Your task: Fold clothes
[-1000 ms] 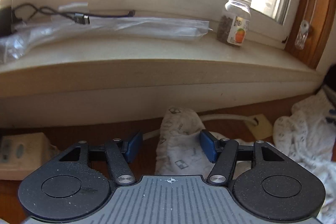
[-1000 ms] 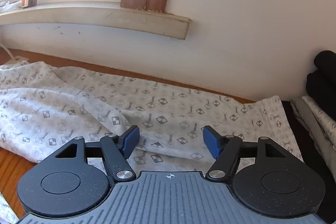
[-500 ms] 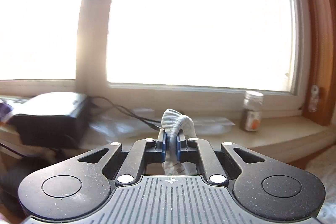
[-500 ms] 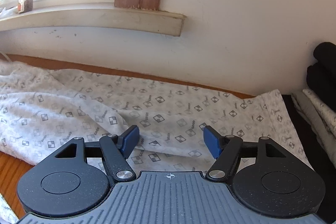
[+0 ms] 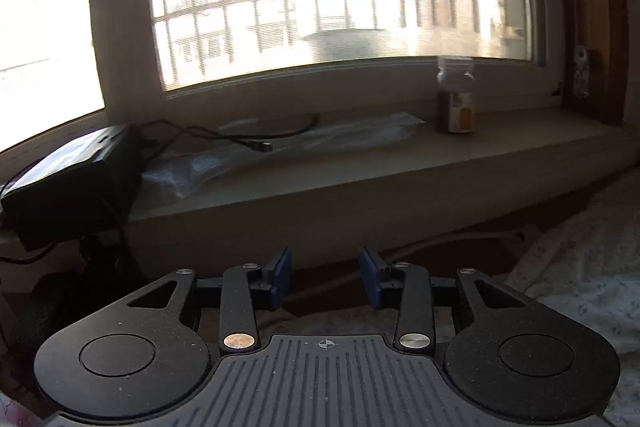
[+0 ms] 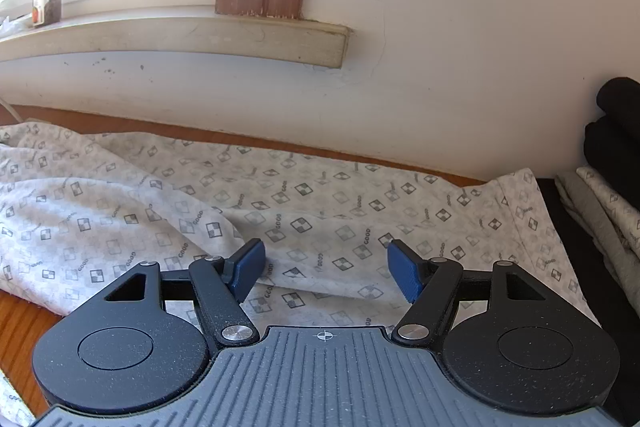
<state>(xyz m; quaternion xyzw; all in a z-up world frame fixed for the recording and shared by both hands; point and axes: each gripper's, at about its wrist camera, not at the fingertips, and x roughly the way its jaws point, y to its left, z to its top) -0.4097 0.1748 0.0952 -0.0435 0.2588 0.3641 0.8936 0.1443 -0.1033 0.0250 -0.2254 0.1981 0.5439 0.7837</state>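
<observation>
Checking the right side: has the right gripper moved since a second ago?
No. The right gripper hangs over the same patch of patterned garment, below the windowsill.

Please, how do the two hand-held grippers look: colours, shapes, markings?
The left gripper and the right gripper look alike: speckled black plastic, two round discs beside a grey ribbed plate with a small white crosshair mark, black link arms with metal pivot pins, and blue ridged fingertips.
</observation>
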